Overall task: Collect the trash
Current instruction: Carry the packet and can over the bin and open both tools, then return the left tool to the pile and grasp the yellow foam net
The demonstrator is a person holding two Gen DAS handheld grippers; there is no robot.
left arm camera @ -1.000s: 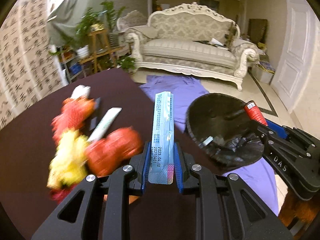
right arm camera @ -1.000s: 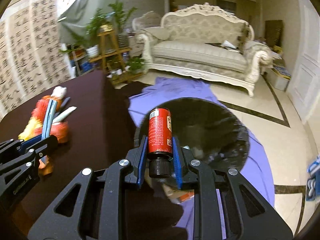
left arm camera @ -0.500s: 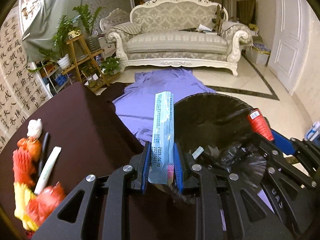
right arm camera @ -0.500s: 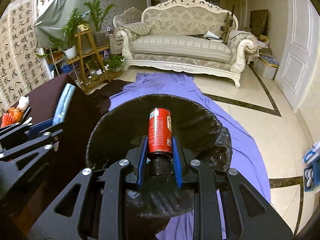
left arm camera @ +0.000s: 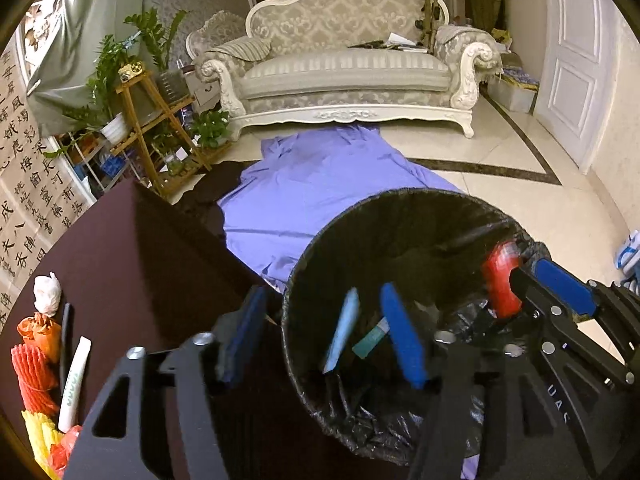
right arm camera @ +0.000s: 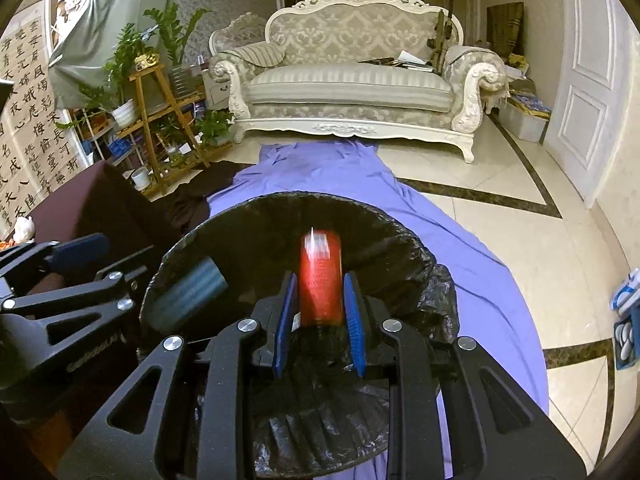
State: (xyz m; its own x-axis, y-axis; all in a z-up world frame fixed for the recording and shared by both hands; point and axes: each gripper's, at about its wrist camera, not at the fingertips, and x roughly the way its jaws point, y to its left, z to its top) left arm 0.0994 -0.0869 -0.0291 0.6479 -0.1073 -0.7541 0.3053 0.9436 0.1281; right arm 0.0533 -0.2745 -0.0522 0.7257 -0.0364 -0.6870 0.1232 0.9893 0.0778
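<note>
A bin lined with a black bag (left arm camera: pixel 416 194) stands on the floor beside the dark table. My left gripper (left arm camera: pixel 322 334) hangs over its mouth, jaws opening. The light blue flat packet (left arm camera: pixel 342 330) is loose between the pads, touching neither, and dropping into the bin. It shows as a blurred teal shape (right arm camera: pixel 188 292) in the right wrist view. My right gripper (right arm camera: pixel 320 316) is over the bin (right arm camera: pixel 304 198) too, shut on a red bottle (right arm camera: pixel 320 280) that points forward and is blurred. The same bottle (left arm camera: pixel 498 276) appears at the right of the left wrist view.
On the dark table (left arm camera: pixel 120 248) at the left lie a white tissue ball (left arm camera: pixel 47 288), orange and red foam nets (left arm camera: pixel 34 360), a black pen (left arm camera: pixel 65 332) and a white tube (left arm camera: pixel 74 384). A purple cloth (left arm camera: pixel 320 184) covers the floor before a sofa (left arm camera: pixel 344 68).
Both grippers swung right from the table to over the bin. The left jaws opened and let go of the blue packet. The right gripper kept the red bottle.
</note>
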